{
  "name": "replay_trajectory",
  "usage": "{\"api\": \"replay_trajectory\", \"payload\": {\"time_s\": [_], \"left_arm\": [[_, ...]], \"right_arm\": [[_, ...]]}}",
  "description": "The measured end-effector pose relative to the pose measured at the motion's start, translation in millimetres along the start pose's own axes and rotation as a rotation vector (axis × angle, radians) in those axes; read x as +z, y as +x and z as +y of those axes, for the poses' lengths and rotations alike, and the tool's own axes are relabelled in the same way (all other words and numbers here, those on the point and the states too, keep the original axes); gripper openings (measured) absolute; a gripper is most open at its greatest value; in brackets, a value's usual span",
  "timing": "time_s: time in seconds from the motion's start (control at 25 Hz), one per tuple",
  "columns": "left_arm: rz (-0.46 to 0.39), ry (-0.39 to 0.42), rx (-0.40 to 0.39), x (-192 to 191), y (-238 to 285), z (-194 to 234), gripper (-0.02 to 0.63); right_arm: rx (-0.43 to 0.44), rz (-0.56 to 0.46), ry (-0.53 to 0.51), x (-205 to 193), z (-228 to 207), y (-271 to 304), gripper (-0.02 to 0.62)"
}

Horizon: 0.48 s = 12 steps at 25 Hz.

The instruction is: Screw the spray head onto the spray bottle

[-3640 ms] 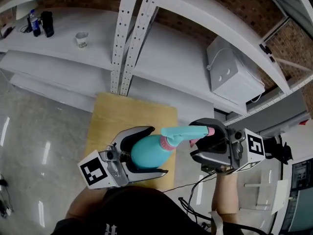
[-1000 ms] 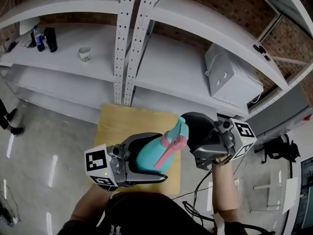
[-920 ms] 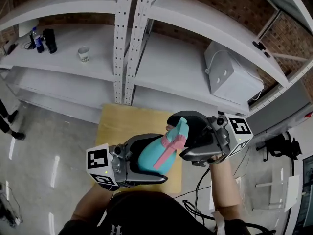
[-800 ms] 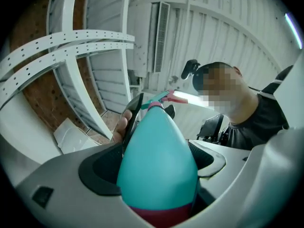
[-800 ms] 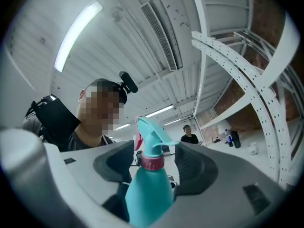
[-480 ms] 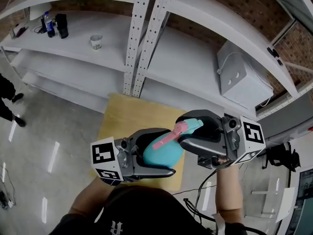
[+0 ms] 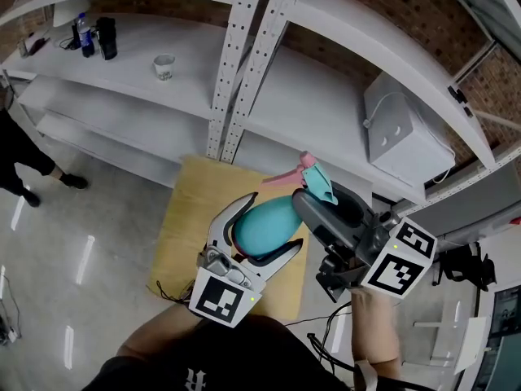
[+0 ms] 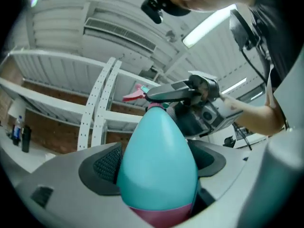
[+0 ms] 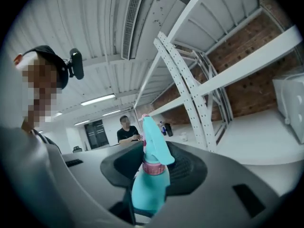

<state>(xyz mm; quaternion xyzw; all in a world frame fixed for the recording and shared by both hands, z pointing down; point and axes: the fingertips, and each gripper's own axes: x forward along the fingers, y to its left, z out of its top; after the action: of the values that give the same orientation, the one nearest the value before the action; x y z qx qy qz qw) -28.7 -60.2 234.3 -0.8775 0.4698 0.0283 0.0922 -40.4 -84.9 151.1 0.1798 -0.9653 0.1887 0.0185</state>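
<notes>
A teal egg-shaped spray bottle (image 7: pixel 267 225) with a pink base is held above the wooden table, tip pointing away from me. My left gripper (image 7: pixel 274 222) is shut on its body, and in the left gripper view both pads (image 8: pixel 105 167) press the bottle (image 8: pixel 159 151). The teal spray head (image 7: pixel 313 179) with its pink trigger sits on the bottle's neck. My right gripper (image 7: pixel 313 200) comes in from the right; its jaws have just been closing and now grip the spray head. The right gripper view shows the pink collar (image 9: pixel 152 167) between the jaws.
A small wooden table (image 7: pixel 191 210) stands below my hands on a glossy floor. White shelving with a perforated upright (image 7: pixel 244 63) rises behind it, bearing a grey box (image 7: pixel 407 133), a cup (image 7: pixel 164 65) and bottles (image 7: pixel 89 35). A person (image 7: pixel 20 157) stands at left.
The right jaws came in from open and closed on the spray head. Both grippers rolled and sank, and the bottle swung so that its spray head points further away from me.
</notes>
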Motion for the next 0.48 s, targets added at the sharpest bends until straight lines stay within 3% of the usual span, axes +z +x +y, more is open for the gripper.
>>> {"api": "replay_trajectory", "payload": {"time_s": [0.08, 0.28, 0.48], "left_arm": [[-0.053, -0.016, 0.004, 3.4, 2.9, 0.9, 0.423], [-0.180, -0.313, -0.132, 14.6, 4.2, 0.8, 0.423], [-0.211, -0.389, -0.232, 21.0, 0.0, 5.7, 0.423]], "right_arm": [[-0.049, -0.005, 0.007, -1.0, -3.9, 0.9, 0.144], [-0.055, -0.051, 0.004, 8.7, 3.6, -1.7, 0.146], [0.025, -0.101, -0.011, 15.1, 23.9, -20.9, 0.181]]}}
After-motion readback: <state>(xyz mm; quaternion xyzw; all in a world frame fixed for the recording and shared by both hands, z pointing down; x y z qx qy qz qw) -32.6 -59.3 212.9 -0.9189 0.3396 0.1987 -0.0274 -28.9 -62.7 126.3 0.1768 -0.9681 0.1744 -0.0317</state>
